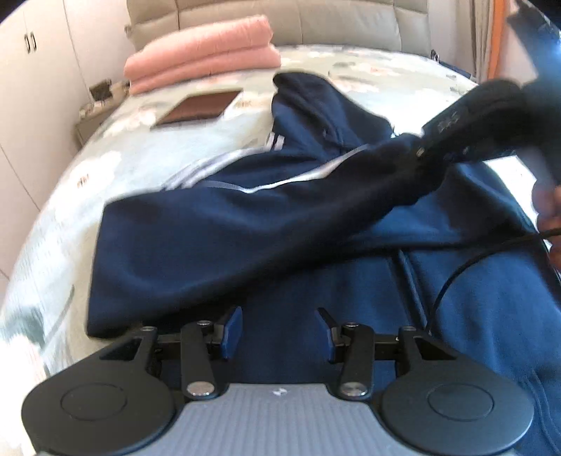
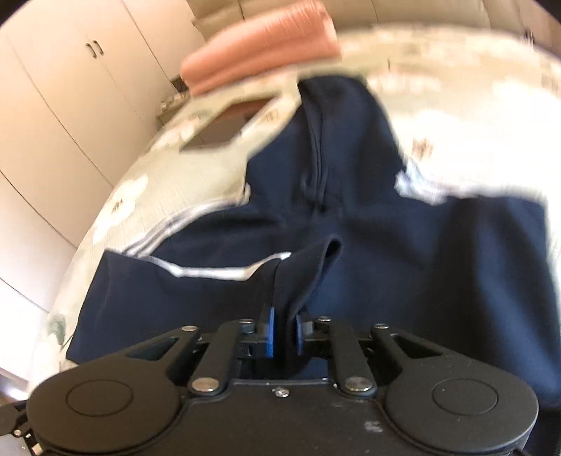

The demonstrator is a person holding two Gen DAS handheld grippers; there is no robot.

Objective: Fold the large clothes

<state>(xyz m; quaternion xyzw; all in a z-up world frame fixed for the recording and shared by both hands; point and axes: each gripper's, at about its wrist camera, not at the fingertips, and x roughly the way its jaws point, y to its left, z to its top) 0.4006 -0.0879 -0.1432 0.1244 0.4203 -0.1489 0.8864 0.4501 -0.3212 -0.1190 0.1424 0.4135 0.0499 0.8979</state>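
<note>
A navy blue hooded jacket (image 1: 315,280) with white stripes lies spread on the bed, hood toward the headboard; it also shows in the right wrist view (image 2: 403,245). My left gripper (image 1: 278,331) is open and empty, low over the jacket's front near the zipper. My right gripper (image 2: 284,333) is shut on the cuff of a sleeve (image 2: 301,277). In the left wrist view the right gripper (image 1: 420,154) holds that sleeve (image 1: 280,210) lifted and stretched across the jacket's body.
The bed (image 1: 147,154) has a pale floral cover. A stack of folded pink cloth (image 1: 203,52) lies near the grey headboard (image 1: 333,21). A flat brown item (image 1: 200,110) lies beside it. White cupboards (image 2: 70,105) stand to the left.
</note>
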